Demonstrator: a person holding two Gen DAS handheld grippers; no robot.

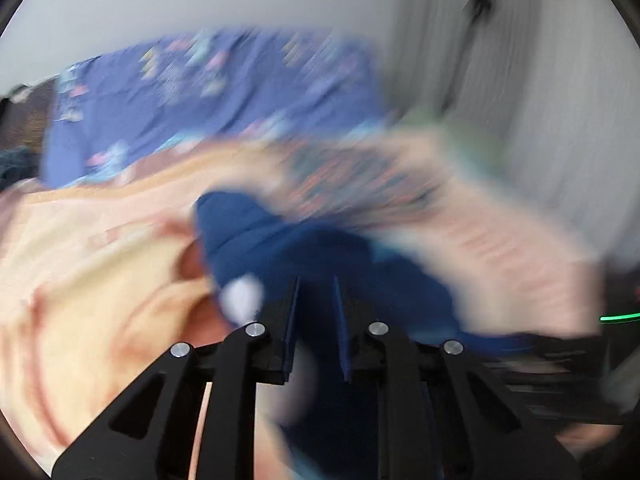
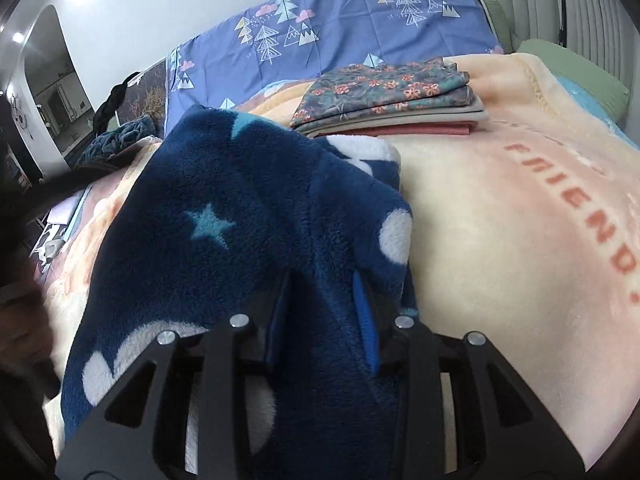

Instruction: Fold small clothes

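Observation:
A dark blue fleece garment (image 2: 248, 216) with light stars and white patches lies bunched on the cream and pink blanket (image 2: 500, 240). My right gripper (image 2: 324, 304) is shut on a thick fold of it, the fleece filling the gap between the fingers. In the blurred left wrist view, the same blue fleece (image 1: 272, 248) runs between the fingers of my left gripper (image 1: 316, 300), which is shut on it. A stack of folded clothes (image 2: 392, 96), a floral piece on top, sits behind the fleece.
A purple sheet with tree prints (image 2: 328, 28) covers the upright back of the bed. A green pillow (image 2: 572, 68) lies at the far right by a ribbed white wall. A dark cloth heap (image 2: 116, 136) and a mirror (image 2: 52, 92) are at the left.

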